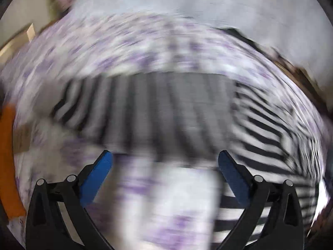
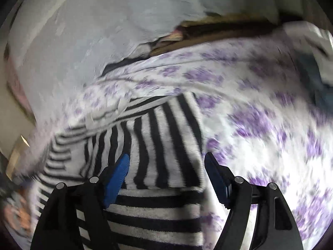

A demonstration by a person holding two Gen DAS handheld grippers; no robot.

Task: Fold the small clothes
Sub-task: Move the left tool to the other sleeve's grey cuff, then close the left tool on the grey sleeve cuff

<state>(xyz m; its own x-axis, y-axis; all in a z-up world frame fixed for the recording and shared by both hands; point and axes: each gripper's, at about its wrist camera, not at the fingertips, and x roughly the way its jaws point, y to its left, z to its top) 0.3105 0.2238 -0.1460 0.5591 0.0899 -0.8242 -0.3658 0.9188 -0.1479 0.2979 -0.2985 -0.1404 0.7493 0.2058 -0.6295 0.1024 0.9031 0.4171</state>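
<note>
A black-and-white striped garment [image 1: 166, 112] lies spread on a white sheet with purple flowers [image 1: 124, 45]. The left wrist view is heavily blurred. My left gripper [image 1: 165, 156] is open, its blue pads wide apart, just short of the garment's near edge, holding nothing. In the right wrist view the striped garment [image 2: 158, 137] lies partly folded, one layer over another. My right gripper [image 2: 166, 158] is open, its jaws either side of the garment's right part, near its right edge.
The flowered sheet [image 2: 260, 125] covers a bed. A pale grey cover [image 2: 87, 33] lies beyond it, with a brown wooden edge [image 2: 218, 31] behind. An orange object [image 1: 8, 156] is at the far left of the left wrist view.
</note>
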